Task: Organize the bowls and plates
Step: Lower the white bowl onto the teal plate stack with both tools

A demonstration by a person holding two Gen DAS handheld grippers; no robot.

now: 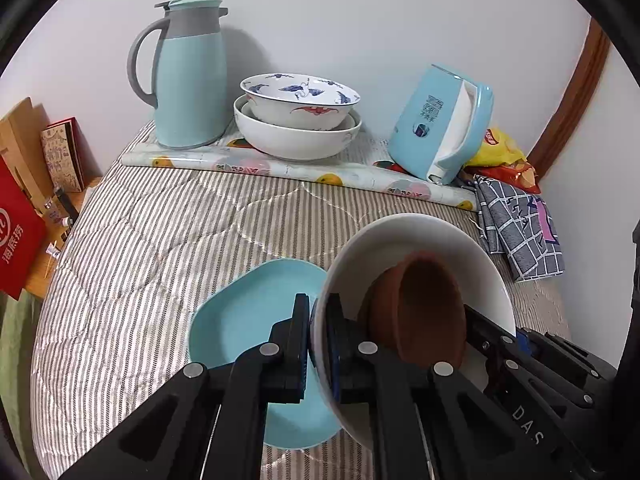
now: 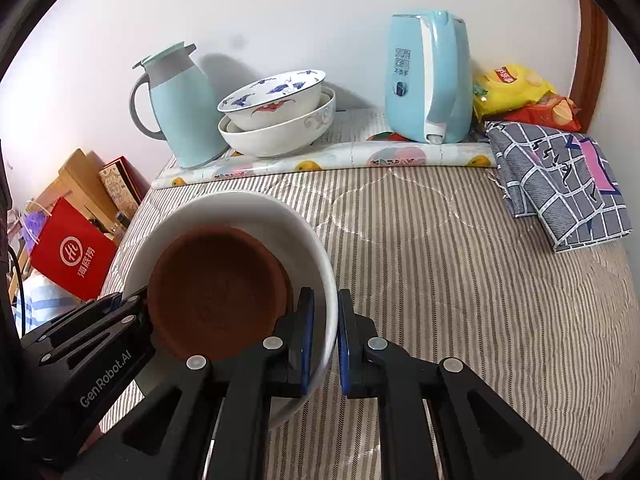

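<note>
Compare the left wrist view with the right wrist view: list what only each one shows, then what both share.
Only the left wrist view: a light blue plate lying on the striped cover, beside and below the held bowl.
Only the right wrist view: nothing of note that the other lacks.
Both: the white bowl with a brown dish inside, the left gripper and right gripper clamped on opposite rims, the stacked bowls, jug and kettle.
</note>
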